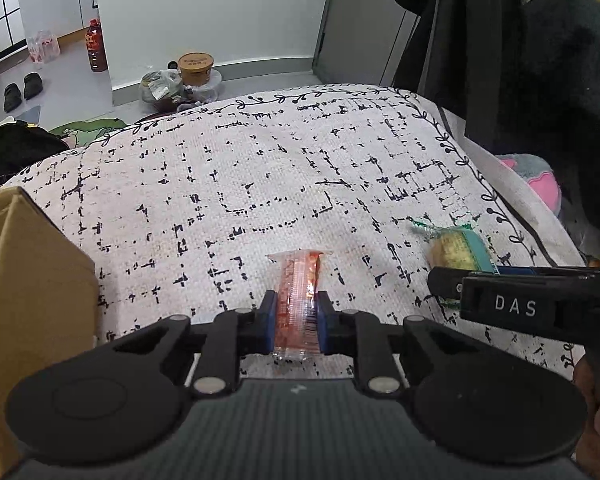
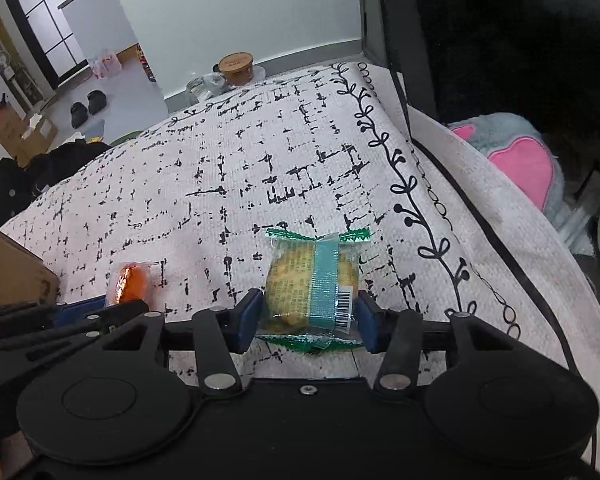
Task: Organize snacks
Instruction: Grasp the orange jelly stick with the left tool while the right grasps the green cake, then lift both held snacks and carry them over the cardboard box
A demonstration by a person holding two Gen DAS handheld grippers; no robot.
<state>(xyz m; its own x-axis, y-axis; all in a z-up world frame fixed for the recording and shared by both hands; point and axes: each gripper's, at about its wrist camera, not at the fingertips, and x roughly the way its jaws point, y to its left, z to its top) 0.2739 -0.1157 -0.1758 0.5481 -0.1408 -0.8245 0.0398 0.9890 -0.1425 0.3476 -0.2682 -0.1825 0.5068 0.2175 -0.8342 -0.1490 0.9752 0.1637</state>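
Observation:
A clear packet with an orange-red snack (image 1: pixel 298 276) lies on the white cloth with black marks (image 1: pixel 260 168), and my left gripper (image 1: pixel 296 300) is shut on its near end. In the right wrist view the same packet (image 2: pixel 130 280) shows at the left, beside the left gripper's fingers (image 2: pixel 96 306). A round biscuit in a clear wrapper with a teal band and green ends (image 2: pixel 312 272) sits between the blue pads of my right gripper (image 2: pixel 308 308), which press on both its sides. The left wrist view shows this biscuit (image 1: pixel 456 246) at the right, partly behind the right gripper (image 1: pixel 440 280).
A brown cardboard box (image 1: pixel 32 272) stands at the cloth's left edge. Dark clothing (image 1: pixel 540 80) hangs at the right, above a grey and pink plush (image 2: pixel 520 160). On the floor beyond the far edge are a paper tub (image 1: pixel 196 66), a bag and a bottle (image 1: pixel 96 46).

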